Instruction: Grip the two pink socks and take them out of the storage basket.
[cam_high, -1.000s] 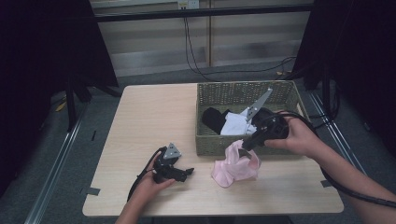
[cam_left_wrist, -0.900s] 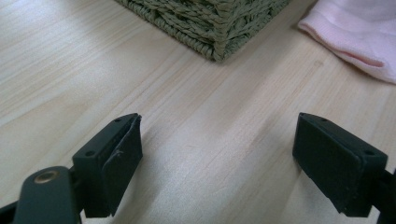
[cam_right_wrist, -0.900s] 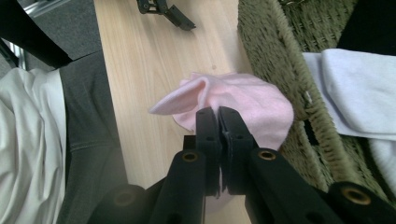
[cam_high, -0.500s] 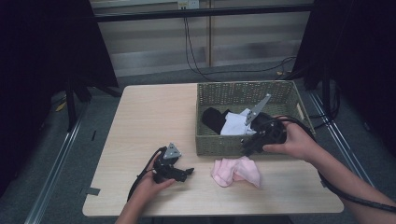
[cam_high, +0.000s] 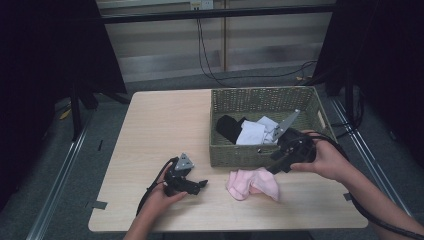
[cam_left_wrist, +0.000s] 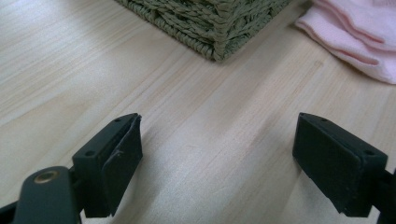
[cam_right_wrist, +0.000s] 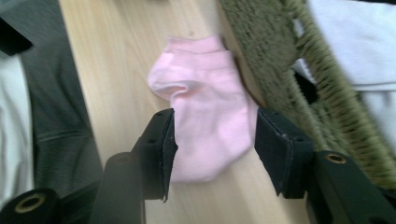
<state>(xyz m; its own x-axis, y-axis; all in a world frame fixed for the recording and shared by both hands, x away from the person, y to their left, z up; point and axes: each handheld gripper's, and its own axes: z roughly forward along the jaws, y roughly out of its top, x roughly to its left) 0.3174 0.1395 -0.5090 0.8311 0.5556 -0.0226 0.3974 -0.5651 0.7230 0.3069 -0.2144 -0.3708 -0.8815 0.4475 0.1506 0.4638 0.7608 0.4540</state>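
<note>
High view: pink sock lying on table, just before basket.
Right gripper over sock, jaws just opened, gripping nothing; left gripper wide, empty.

Bare light wooden tabletop fills the frame's centre-left; the woven green wicker basket blocks the centre-right.

Wooden table, grey floor, dark curtains.

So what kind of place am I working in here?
Probably a lab or recording rig, not a home: a bare wooden table ringed by black curtains, loose cables on the floor, with a wicker basket of laundry.
</note>
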